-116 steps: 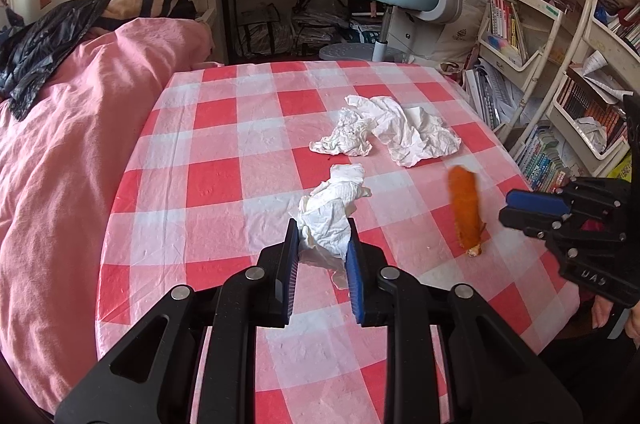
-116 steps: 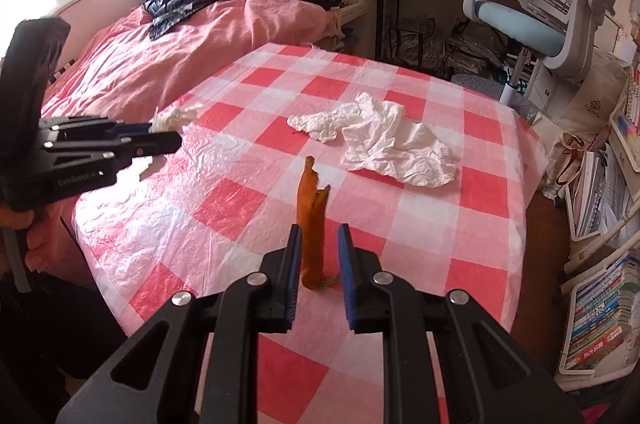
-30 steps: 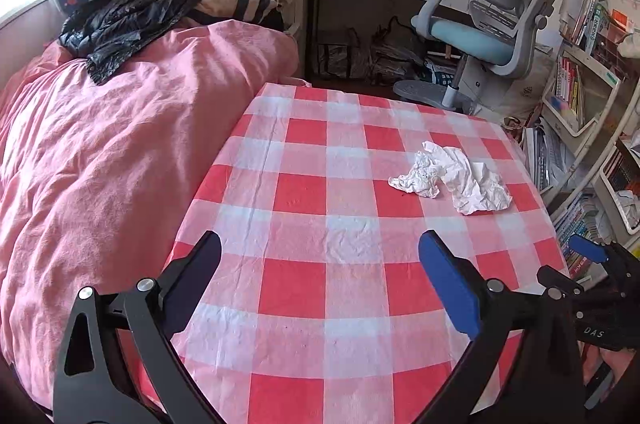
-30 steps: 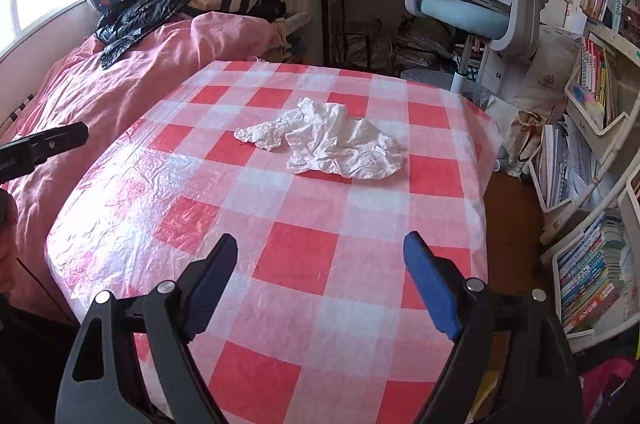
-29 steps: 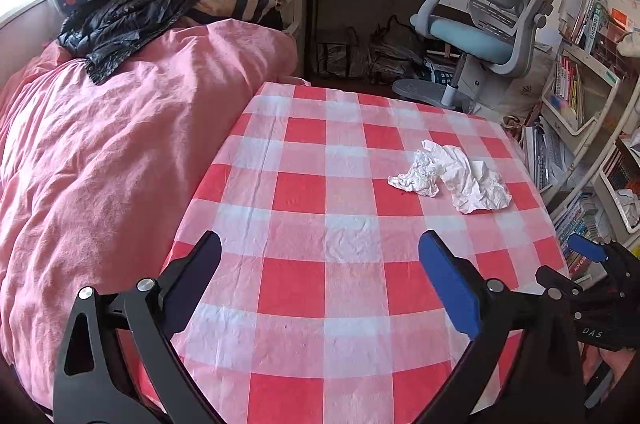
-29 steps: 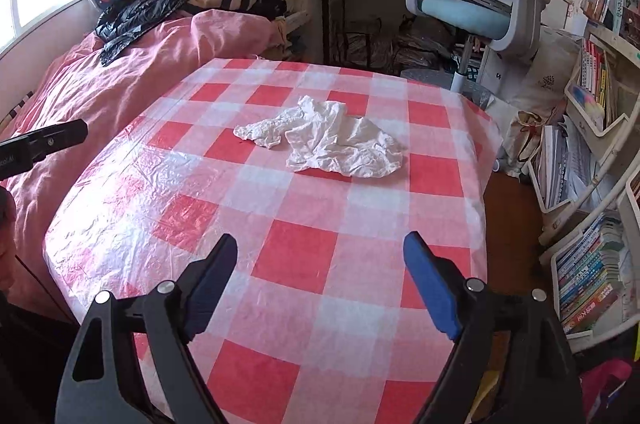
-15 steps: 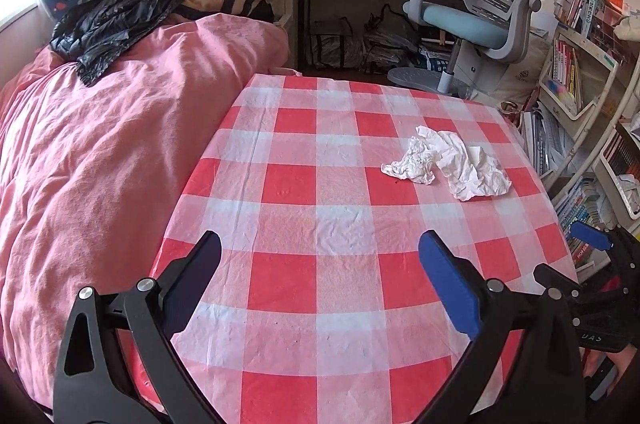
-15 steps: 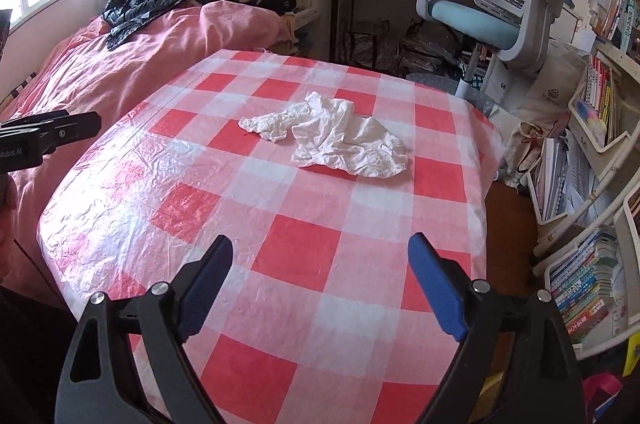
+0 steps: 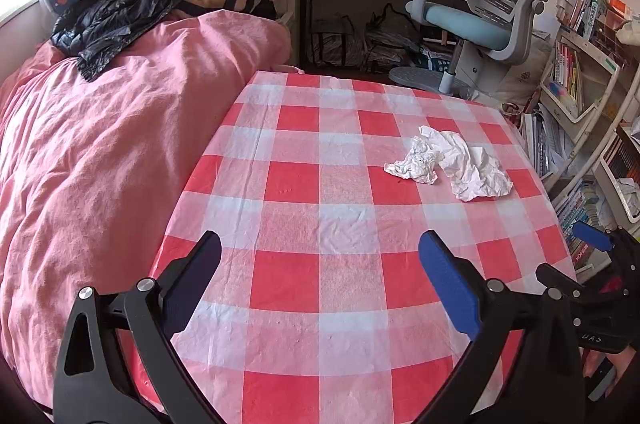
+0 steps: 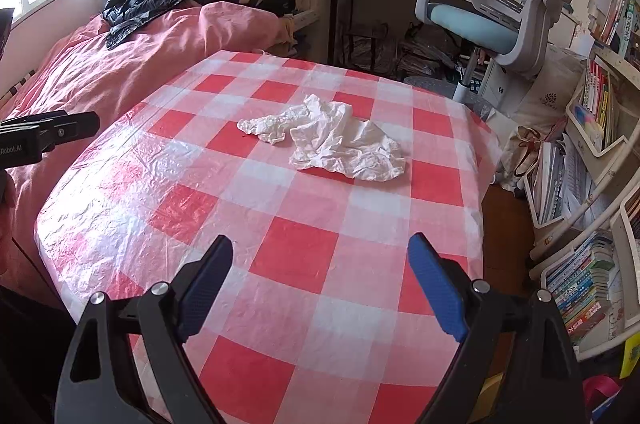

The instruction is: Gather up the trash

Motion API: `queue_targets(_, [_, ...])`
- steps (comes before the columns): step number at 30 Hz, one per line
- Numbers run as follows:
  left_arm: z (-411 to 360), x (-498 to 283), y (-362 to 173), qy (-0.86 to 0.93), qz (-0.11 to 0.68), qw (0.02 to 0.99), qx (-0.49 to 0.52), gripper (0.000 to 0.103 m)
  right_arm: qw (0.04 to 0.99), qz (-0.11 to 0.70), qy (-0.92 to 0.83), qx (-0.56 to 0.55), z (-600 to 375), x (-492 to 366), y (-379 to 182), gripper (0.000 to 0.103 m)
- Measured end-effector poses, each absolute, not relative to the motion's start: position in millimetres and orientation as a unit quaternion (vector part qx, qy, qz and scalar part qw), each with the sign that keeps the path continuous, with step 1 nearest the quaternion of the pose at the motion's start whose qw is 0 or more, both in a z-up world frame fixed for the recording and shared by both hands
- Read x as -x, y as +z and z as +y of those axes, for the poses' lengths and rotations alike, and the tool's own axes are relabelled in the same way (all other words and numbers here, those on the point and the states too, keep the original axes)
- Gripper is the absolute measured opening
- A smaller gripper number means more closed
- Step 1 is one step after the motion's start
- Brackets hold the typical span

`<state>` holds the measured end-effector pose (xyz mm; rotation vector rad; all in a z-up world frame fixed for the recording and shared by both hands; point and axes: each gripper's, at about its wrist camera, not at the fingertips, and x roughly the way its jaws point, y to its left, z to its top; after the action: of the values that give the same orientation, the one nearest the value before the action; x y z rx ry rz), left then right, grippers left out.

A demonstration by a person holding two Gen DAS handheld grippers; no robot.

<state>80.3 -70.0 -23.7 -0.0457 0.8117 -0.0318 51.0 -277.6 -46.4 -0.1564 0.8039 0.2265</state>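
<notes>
both grippers, left gripper (image 9: 320, 284) and right gripper (image 10: 316, 280), have fingers wide apart and empty, so drop one over the crumpled tissue pile (image 10: 332, 144) on the surface (image 10: 280, 248) and pinch its bunched middle.

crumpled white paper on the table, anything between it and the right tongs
Nothing visible. Only bare checked tablecloth lies between the open right tongs and the crumpled white paper. The left tongs sit off at the table's far left edge, clear of that path.

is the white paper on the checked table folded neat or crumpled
Crumpled. The white paper lies in a loose wrinkled heap with uneven edges on the checked tablecloth, no clean folds anywhere.
</notes>
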Motion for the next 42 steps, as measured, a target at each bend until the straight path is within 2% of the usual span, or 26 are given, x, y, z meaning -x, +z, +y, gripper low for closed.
queue_targets(23, [-68.9,-80.8,-23.1,-0.015,0.395,0.918,0.024,0.095,0.912,0.388,0.108,0.074,-277.6,-50.6,-45.9,0.086])
queue_targets(28, [-67.5,-86.2,-29.9,-0.024,0.4,0.916,0.025,0.095,0.917,0.381,0.116,0.031,-284.6,-54.3,-41.7,0.086])
queue_targets(33, [-73.6,-105.6,-46.6,-0.049,0.414,0.909,-0.001,0.095,0.913,0.392,0.109,-0.032,-302.2,-77.6,-47.2,0.086])
queue_targets(42, [-119.9,-162.9,-74.5,-0.1,0.422,0.9,-0.038,0.095,0.905,0.404,0.12,-0.051,-293.4,-144.7,-61.3,0.086])
